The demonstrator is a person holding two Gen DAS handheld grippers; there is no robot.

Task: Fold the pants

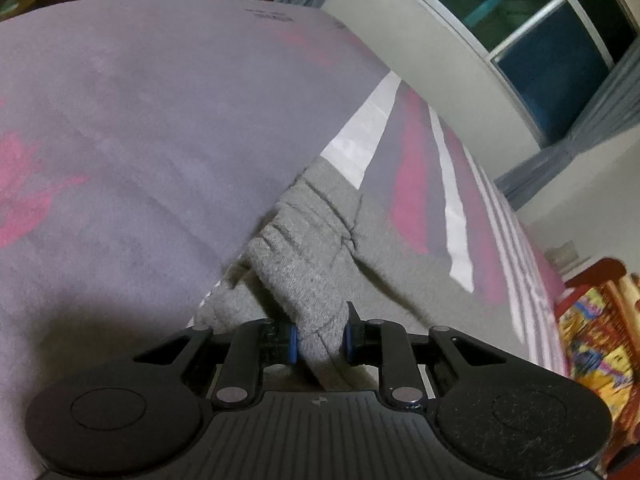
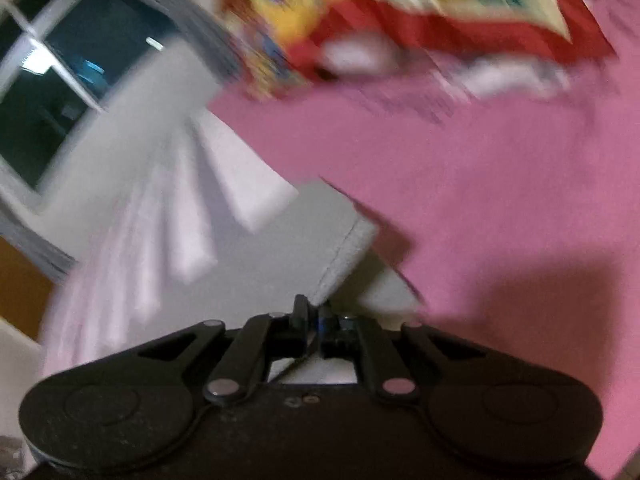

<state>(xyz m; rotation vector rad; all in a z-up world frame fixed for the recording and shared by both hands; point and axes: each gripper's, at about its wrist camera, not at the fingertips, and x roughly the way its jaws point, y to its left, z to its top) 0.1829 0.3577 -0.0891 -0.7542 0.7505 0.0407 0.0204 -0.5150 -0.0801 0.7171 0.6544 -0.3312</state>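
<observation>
1. Left wrist view: the left gripper (image 1: 320,342) sits at the bottom centre of the frame, its 2 blue-edged pads (image 1: 294,344) pressed against a bunched fold of the grey pants (image 1: 304,280), so the jaws are only narrowly apart and clamped on the cloth.
2. From that grip the pants run up and to the right toward the middle of the frame, gathered in ridges near the centre and lying flatter along the lower right.
3. The pants rest on a bedspread (image 1: 140,120) that is greyish purple with pink patches at the left edge and white and pink stripes at the right of centre.
4. A dark window (image 1: 540,40) with white bars fills the upper right, with a grey curtain (image 1: 560,160) below it at the right edge.
5. A colourful red and yellow cloth (image 1: 592,328) shows at the lower right edge.
6. Right wrist view, blurred: the right gripper (image 2: 316,320) sits at the bottom centre with its jaws drawn fully together on the edge of the grey pants (image 2: 304,240), near a stitched hem.
7. The pants spread from that grip up toward the middle of the frame, over pink bedspread (image 2: 480,160) at the right and white stripes at the left.
8. The window (image 2: 60,100) is at the upper left, and the red and yellow cloth (image 2: 360,20) lies across the top.
</observation>
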